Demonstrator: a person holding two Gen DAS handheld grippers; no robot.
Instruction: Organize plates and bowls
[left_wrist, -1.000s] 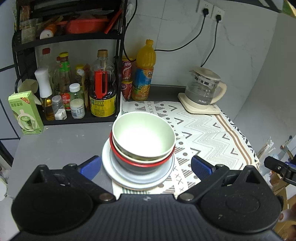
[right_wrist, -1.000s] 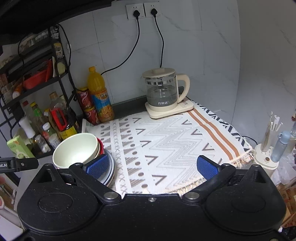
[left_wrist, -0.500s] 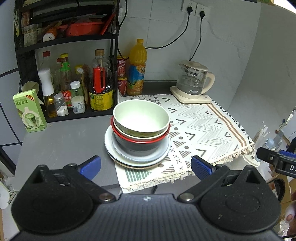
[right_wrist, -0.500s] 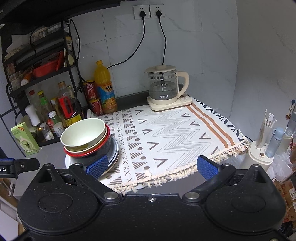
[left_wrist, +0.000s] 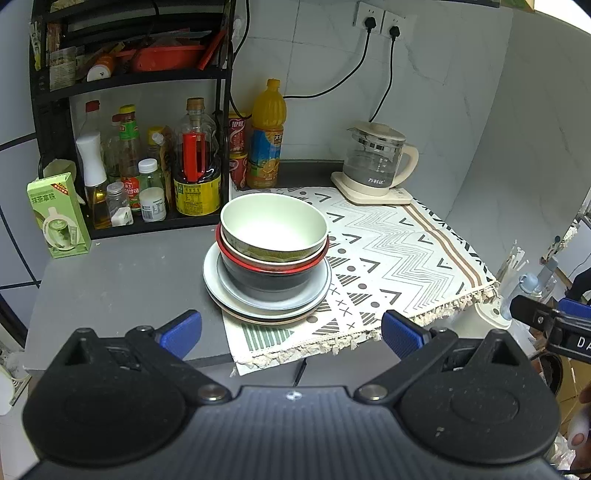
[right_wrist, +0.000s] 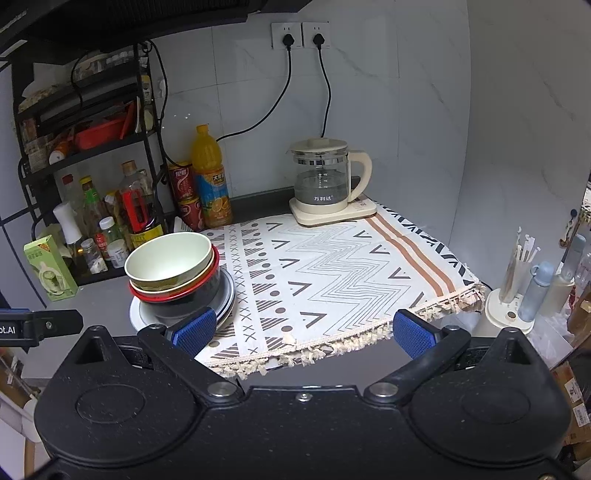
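Left gripper (left_wrist: 290, 334): its two blue pads are wide apart and hold nothing. It hangs in the air, in front of the counter edge.
Right gripper (right_wrist: 304, 331): its blue pads are wide apart too, with nothing between them. It also hangs in front of the counter edge.
Stack: all the dishes sit in one pile. From the left gripper it is straight ahead, a little past the pads. From the right gripper it is ahead and to the left, just behind the left pad (right_wrist: 194, 331).
Green bowl (left_wrist: 273, 229): on top of the pile, open side up, nothing in it.
Red bowl (left_wrist: 271, 264): right under the green bowl; only its rim shows.
Black bowl (left_wrist: 266, 282): under the red one, sitting on the plates.
Plates (left_wrist: 266, 304): at the bottom, flat. I see a grey one on top and more rims under it.
Cloth (right_wrist: 332, 266): white with zigzags. It lies ahead of the right gripper, and its fringe hangs over the edge. The pile sits partly on its left side.
Counter (left_wrist: 122, 280): grey. The other part of the pile sits on it.
Kettle (right_wrist: 325, 181): far ahead of the right gripper, at the back, on the cloth's far corner.
Rack (left_wrist: 129, 147): ahead and left of the left gripper, full of bottles.
Juice bottle (left_wrist: 267, 136): behind the pile, near the wall.
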